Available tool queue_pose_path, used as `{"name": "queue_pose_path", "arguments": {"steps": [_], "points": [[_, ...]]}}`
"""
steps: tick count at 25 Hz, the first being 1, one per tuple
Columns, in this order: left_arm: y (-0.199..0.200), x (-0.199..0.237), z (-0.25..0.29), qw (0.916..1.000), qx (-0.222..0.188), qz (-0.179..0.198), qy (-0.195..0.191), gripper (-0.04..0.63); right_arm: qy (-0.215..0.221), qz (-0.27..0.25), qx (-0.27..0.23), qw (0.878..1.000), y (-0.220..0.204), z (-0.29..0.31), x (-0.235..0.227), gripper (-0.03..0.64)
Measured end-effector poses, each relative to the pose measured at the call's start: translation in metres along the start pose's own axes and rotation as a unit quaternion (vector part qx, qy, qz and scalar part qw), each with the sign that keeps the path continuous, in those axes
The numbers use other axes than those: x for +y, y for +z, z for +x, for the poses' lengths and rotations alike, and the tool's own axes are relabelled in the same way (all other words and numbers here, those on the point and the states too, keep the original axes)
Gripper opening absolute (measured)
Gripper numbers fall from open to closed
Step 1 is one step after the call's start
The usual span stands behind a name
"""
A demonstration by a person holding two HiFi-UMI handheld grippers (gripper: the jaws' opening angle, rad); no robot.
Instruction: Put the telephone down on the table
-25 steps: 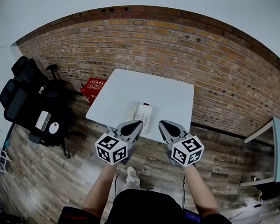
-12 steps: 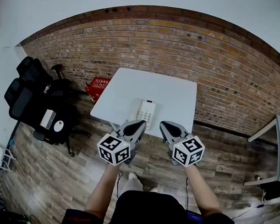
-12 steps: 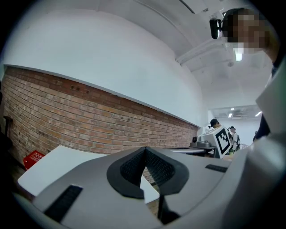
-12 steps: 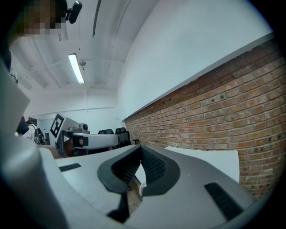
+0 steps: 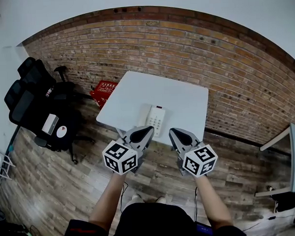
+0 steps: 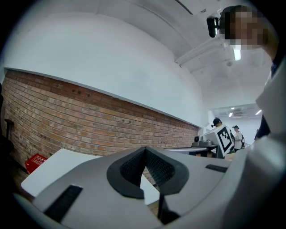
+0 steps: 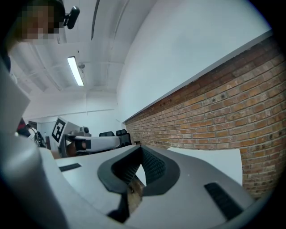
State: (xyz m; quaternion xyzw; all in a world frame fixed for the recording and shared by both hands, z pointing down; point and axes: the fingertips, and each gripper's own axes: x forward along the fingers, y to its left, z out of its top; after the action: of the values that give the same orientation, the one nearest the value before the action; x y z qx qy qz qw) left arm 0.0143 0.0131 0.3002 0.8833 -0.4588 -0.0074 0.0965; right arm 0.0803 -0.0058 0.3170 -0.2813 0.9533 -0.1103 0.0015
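Telephone: the telephone (image 5: pixel 153 120) is seen lying flat on the table (image 5: pixel 137 91), keypad up, close to the near edge.
Task state: the phone is already placed as the task asks. The scene is fitted equally by a phone just set down and by one about to be lifted.
Left gripper: the left gripper (image 5: pixel 147 131) is clenched on nothing and held level, just short of the phone's near end.
Right gripper: the right gripper (image 5: pixel 173 132) is likewise clenched and empty, beside the left.
Care: in either case the tips are best kept level and off the phone, which could be nudged over the edge.
Around: a chair (image 5: pixel 36 104), a red basket (image 5: pixel 103 89) and a brick wall (image 5: pixel 193 45) are seen.
In the way: only the table's edge is met.
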Motion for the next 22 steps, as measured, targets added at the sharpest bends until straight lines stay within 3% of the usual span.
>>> {"name": "queue_pose_path", "arguments": {"steps": [22], "points": [[0.003,0.005,-0.039,0.9997,0.005,0.018,-0.017,0.008,-0.025,-0.003,-0.02,0.999,0.009,-0.003,0.036,0.012]]}}
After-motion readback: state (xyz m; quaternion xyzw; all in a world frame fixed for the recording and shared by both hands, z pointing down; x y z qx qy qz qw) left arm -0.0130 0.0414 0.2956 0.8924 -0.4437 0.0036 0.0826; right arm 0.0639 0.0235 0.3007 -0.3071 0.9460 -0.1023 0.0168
